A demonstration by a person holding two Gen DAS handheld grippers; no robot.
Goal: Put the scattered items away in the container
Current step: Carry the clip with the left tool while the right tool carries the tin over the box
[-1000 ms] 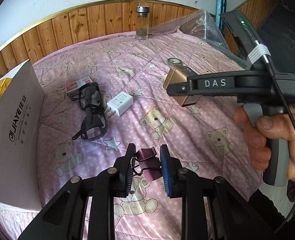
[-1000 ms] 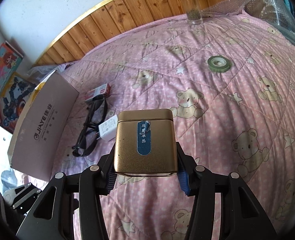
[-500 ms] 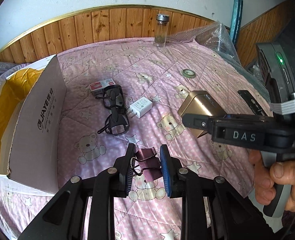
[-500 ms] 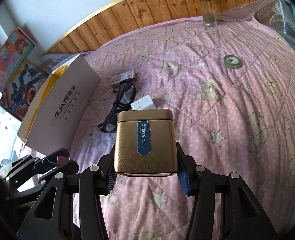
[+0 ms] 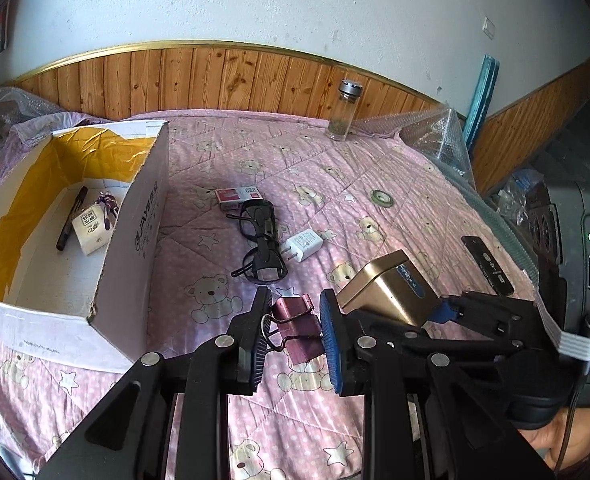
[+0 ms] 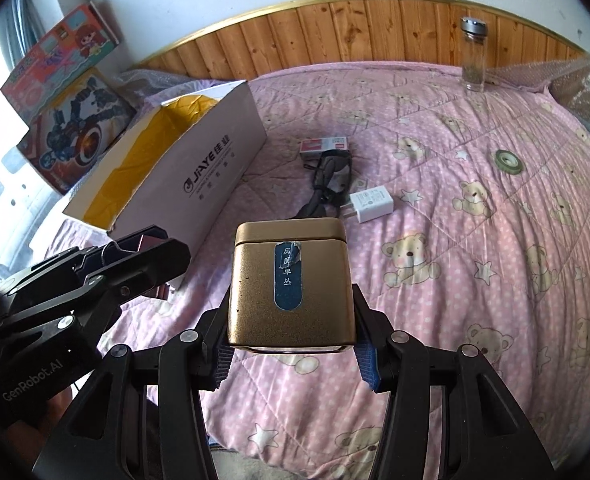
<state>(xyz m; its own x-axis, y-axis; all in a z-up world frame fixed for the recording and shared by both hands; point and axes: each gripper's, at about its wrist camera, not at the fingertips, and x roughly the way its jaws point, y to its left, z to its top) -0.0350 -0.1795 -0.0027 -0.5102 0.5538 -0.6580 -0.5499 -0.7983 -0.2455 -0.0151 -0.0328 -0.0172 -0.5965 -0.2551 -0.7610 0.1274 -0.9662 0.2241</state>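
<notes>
My left gripper [image 5: 295, 336] is shut on a maroon binder clip [image 5: 299, 330], held above the pink bedspread right of the open white box [image 5: 135, 248]. My right gripper [image 6: 291, 354] is shut on a gold tin [image 6: 291, 284] with a blue label; the tin [image 5: 387, 292] shows just right of the left fingers. The box [image 6: 215, 172] lies to the left and holds a pen, a small white packet and a purple item. On the bed lie black glasses [image 5: 261, 248], a white charger [image 5: 303, 245], a red-and-white pack [image 5: 239, 195] and a tape roll [image 5: 382, 199].
A glass jar [image 5: 345, 110] stands at the far edge by the wooden panelling. A dark flat device [image 5: 489, 264] lies at the right edge of the bed. Bubble wrap [image 5: 439, 136] sits at the far right corner. Toy boxes [image 6: 63, 92] stand left of the bed.
Both grippers have pulled back and risen, holding their loads. The box interior has come into the left wrist view, and the two grippers now sit side by side.
</notes>
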